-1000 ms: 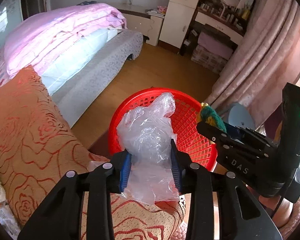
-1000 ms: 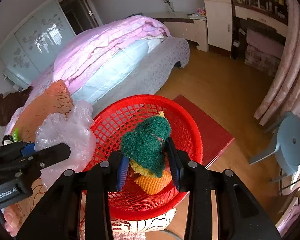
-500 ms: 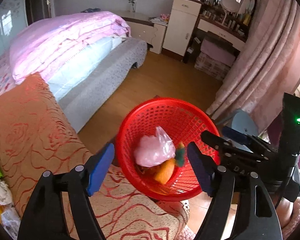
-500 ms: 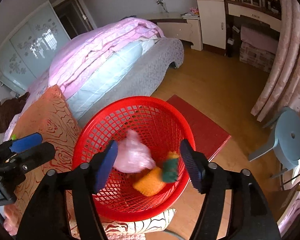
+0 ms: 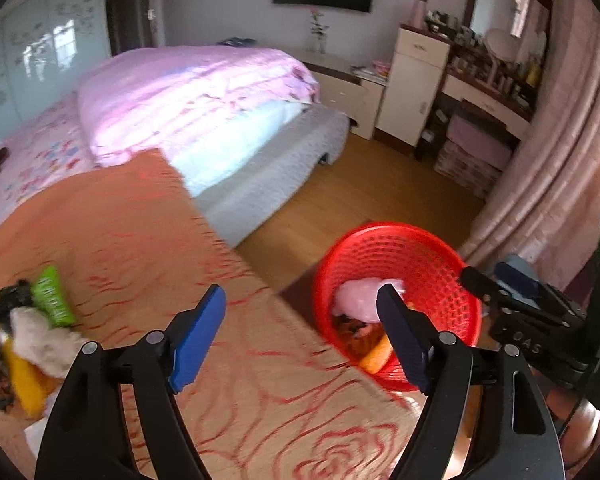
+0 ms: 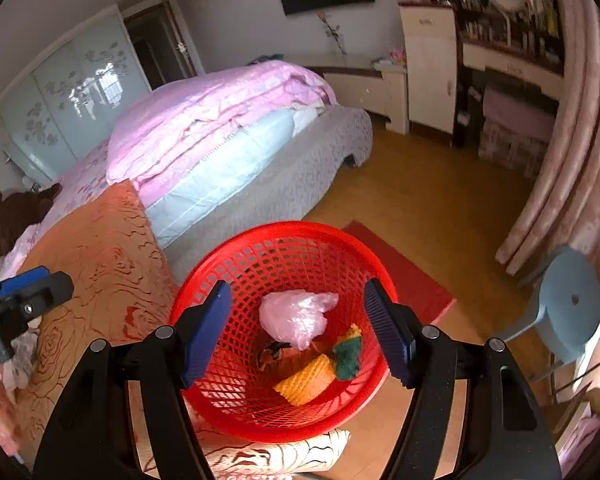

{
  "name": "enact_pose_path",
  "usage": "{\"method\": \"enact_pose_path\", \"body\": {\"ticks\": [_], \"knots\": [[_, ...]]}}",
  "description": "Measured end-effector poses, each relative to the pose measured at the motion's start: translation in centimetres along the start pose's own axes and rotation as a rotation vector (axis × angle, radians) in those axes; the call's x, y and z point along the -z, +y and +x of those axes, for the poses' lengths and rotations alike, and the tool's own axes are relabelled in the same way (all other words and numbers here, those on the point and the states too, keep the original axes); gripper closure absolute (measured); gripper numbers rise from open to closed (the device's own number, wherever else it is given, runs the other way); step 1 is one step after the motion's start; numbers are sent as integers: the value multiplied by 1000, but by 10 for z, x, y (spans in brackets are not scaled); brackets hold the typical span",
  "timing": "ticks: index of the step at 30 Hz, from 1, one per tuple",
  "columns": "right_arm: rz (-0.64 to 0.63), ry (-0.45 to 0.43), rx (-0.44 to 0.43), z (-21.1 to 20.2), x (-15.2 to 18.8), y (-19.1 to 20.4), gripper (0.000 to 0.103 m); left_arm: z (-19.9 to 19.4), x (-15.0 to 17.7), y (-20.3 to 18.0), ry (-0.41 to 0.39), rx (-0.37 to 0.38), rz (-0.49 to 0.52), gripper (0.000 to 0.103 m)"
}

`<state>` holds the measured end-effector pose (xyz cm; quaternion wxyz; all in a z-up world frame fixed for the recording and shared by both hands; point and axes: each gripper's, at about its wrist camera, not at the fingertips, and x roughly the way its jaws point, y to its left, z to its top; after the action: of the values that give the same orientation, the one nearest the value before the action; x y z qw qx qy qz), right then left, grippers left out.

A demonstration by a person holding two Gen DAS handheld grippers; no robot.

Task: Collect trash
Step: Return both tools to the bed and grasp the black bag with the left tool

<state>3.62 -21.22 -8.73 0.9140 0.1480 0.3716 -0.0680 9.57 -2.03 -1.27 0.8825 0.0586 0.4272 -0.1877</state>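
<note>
A red mesh basket [image 6: 284,240] stands on the floor beside the bed. In it lie a crumpled clear plastic bag [image 6: 296,318], a green and yellow scouring sponge [image 6: 348,354] and an orange sponge [image 6: 306,378]. My right gripper [image 6: 298,328] is open and empty above the basket. My left gripper [image 5: 302,336] is open and empty over the orange rose-patterned cover [image 5: 140,240], left of the basket [image 5: 428,248]. A heap of trash lies at the far left: a green packet [image 5: 54,298], a white wad [image 5: 44,342] and a yellow piece [image 5: 22,380].
A bed with a pink quilt [image 6: 220,104] fills the left. A red mat [image 6: 404,272] lies behind the basket and a blue stool [image 6: 568,300] stands at the right. Pink curtains [image 6: 580,120], a dresser and a white cabinet [image 6: 430,64] line the far right.
Both grippers opened and dropped the plastic bag and the green sponge into the basket. My left gripper then swung left over the cover, bringing the trash heap into view.
</note>
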Motion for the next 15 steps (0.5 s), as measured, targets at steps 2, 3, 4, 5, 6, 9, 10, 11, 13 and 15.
{"method": "enact_pose_path", "body": {"ticks": [2,3,4,5,6,9,10,11,13,15], "knots": [[-20,-12,-11,-5,1,10,35,-10,2,13,-9,-41,-16,28],[-33,-19,-21,-8,1,16,35,-14,2,19,-11,-55,-22,28],[-43,-23,-30,-11,2,22,35,-19,4,26,-17,-74,-29,28],[-57,-27,-47,-14,3,30,35,-25,5,35,-23,-93,-42,27],[-67,-29,-60,-16,3,36,34,-31,6,43,-30,-109,-56,27],[-101,-32,-103,-24,6,58,33,-44,10,64,-37,-163,-90,25],[-109,-31,-117,-26,7,64,33,-49,12,73,-40,-188,-103,25],[-121,-29,-133,-28,9,72,33,-54,15,81,-43,-210,-116,25],[-143,-26,-160,-31,11,85,33,-62,19,95,-47,-248,-139,25],[-165,-21,-186,-33,14,99,33,-69,24,104,-53,-281,-153,24]]}}
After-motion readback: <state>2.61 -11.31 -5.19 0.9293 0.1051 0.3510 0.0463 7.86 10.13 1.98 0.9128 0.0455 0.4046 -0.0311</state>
